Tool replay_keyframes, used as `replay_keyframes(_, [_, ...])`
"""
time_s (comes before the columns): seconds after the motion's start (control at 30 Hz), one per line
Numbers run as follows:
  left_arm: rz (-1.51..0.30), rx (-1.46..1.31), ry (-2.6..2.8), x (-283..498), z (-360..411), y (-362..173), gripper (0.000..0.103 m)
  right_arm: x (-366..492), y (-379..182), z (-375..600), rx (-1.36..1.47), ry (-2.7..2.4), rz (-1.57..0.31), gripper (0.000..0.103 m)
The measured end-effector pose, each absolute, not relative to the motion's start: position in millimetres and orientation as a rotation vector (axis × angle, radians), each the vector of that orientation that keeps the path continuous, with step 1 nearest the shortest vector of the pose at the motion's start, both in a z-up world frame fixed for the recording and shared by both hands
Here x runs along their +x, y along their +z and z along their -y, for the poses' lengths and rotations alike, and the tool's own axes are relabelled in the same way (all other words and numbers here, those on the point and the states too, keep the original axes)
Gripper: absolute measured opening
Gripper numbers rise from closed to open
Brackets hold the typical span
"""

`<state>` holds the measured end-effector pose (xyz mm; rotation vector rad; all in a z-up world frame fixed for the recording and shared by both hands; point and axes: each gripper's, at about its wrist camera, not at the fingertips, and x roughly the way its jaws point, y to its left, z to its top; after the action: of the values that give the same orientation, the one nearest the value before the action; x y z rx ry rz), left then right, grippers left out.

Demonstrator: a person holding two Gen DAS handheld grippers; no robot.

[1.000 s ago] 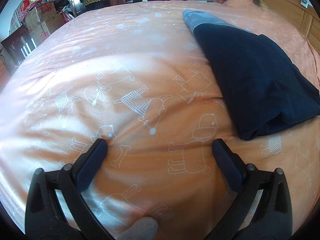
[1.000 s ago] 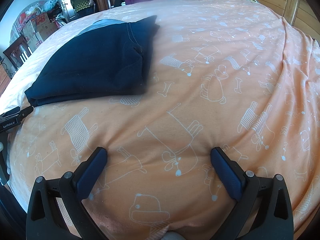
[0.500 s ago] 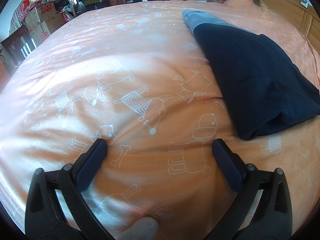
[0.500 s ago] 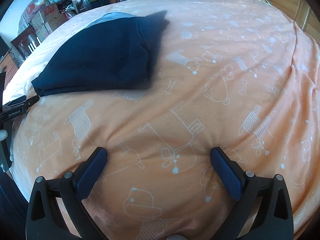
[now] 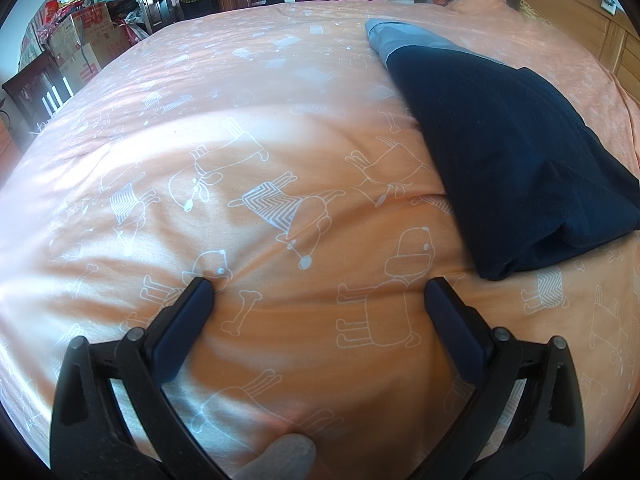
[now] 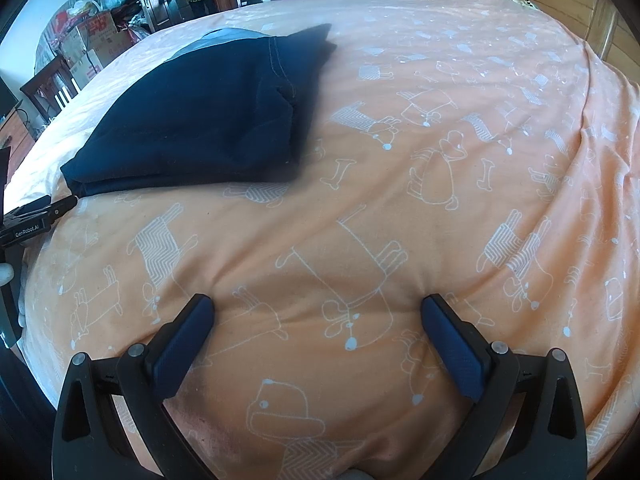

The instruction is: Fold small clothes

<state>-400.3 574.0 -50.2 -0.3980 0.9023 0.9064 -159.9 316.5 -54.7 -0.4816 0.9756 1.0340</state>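
Bed with orange cover [image 5: 280, 168] printed with white dogs and bones; wooden headboard [image 6: 560, 4] at right; cardboard boxes [image 5: 86, 46] and dark wooden chair [image 5: 38, 84] at left.

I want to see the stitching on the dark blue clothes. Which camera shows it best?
The right wrist view: the dark blue garment shows its pale seam stitching there. The left wrist view shows it plain, seam unclear.

my right gripper [image 6: 318, 306] has drifted: the folded dark garment [image 6: 200, 120] now sits further right and lower in its view. nothing has changed on the left side.
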Motion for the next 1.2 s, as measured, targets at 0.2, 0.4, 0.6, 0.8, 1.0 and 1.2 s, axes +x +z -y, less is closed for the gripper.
replay_keyframes(0.2, [-0.902, -0.398, 0.907, -400, -574, -50, 0.103, -160, -53, -314, -0.480, 1.032, -0.975, 0.103])
replay_keyframes(0.4, [-0.903, -0.399, 0.907, -399, -574, -51, 0.103, -157, -53, -315, -0.478, 1.034, -0.975, 0.103])
replay_keyframes(0.6, [-0.902, -0.399, 0.907, -399, -574, -51, 0.103, -158, -54, -315, -0.477, 1.034, -0.975, 0.103])
replay_keyframes(0.8, [-0.902, -0.399, 0.907, -399, -574, -51, 0.103, -157, -53, -315, -0.477, 1.034, -0.975, 0.103])
replay_keyframes(1.0, [-0.907, -0.404, 0.907, -399, -574, -51, 0.103, -158, -53, -315, -0.477, 1.034, -0.975, 0.103])
replay_keyframes(1.2, [-0.978, -0.459, 0.904, -390, -581, -47, 0.103, -156, -54, -316, -0.475, 1.034, -0.976, 0.103])
